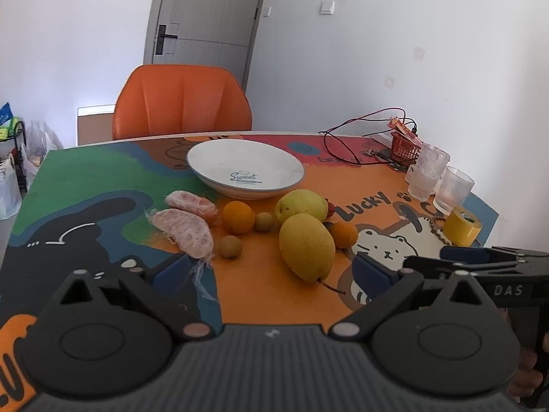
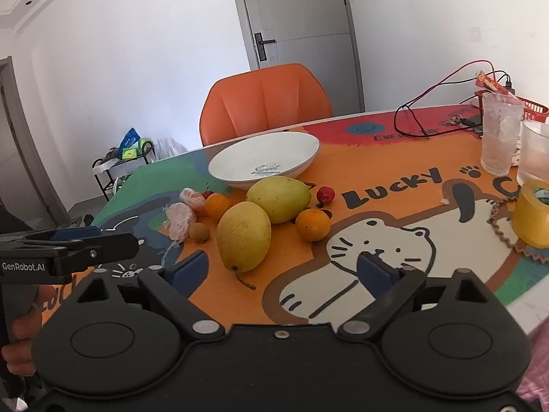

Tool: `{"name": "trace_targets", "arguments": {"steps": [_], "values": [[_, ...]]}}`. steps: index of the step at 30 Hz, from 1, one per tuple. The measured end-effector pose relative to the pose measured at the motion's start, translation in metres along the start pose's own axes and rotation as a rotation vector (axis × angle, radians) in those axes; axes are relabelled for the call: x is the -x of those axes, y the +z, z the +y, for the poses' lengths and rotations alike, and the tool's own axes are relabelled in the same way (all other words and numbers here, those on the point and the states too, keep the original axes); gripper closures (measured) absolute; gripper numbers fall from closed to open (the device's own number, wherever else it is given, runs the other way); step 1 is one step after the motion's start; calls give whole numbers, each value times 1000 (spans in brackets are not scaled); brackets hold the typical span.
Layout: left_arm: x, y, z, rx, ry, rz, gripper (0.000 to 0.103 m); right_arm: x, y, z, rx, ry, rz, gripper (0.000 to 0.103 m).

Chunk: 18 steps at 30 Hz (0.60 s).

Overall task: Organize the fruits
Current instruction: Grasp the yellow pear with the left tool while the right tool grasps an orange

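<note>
Bowl: a shallow white ceramic bowl point(image 1: 245, 171) with "Sweet" printed inside stands toward the far side of the tabletop point(image 1: 260, 295), which is covered by a colourful cartoon-cat mat; nothing lies in it.
Basket: a small red plastic basket point(image 1: 405, 149) sits at the far right edge with a red packet sticking out of it; the rest of its contents cannot be made out.
Glasses: clear ribbed drinking glasses point(image 1: 453, 189) stand in a cluster near the basket, beside a yellow roll of tape point(image 1: 461, 226).
Fruit: all of it lies on the mat just in front of the bowl. A large yellow pear with its stem toward the camera point(image 1: 307, 247) touches a yellow-green pear point(image 1: 302, 206) behind it. A small orange point(image 1: 238, 216) lies to their left, another small orange point(image 1: 343, 235) to their right.
Small fruit: two brown round longans point(image 1: 231, 246) sit near the left orange, and two peeled pink pomelo segments point(image 1: 185, 230) lie further left. A small red fruit point(image 2: 325, 195) lies right of the green pear.
Left claw: the left claw point(image 1: 271, 271) stands wide apart, empty, touching nothing, low over the mat near the big pear.
Right claw: the right claw point(image 2: 281, 271) gapes wide, holding nothing, with the pear's stem between its blue pads.
Chair: an orange padded chair point(image 1: 182, 103) stands behind the tabletop.
</note>
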State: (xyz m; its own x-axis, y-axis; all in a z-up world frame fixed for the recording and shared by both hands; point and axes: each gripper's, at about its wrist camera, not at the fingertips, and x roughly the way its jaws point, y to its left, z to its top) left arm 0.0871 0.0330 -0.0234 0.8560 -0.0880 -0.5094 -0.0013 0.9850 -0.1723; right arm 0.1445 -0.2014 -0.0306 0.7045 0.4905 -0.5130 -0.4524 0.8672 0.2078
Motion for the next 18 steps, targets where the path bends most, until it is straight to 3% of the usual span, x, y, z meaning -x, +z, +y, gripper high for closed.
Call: {"name": "trace_targets", "arguments": {"steps": [5, 10, 18], "values": [[-15, 4, 2, 17, -27, 19, 5, -15, 3, -5, -3, 10, 13, 14], [-31, 8, 0, 27, -46, 30, 7, -30, 7, -14, -8, 18, 29, 26], [-58, 14, -9, 40, -66, 57, 9, -50, 13, -32, -27, 30, 38, 31]]}}
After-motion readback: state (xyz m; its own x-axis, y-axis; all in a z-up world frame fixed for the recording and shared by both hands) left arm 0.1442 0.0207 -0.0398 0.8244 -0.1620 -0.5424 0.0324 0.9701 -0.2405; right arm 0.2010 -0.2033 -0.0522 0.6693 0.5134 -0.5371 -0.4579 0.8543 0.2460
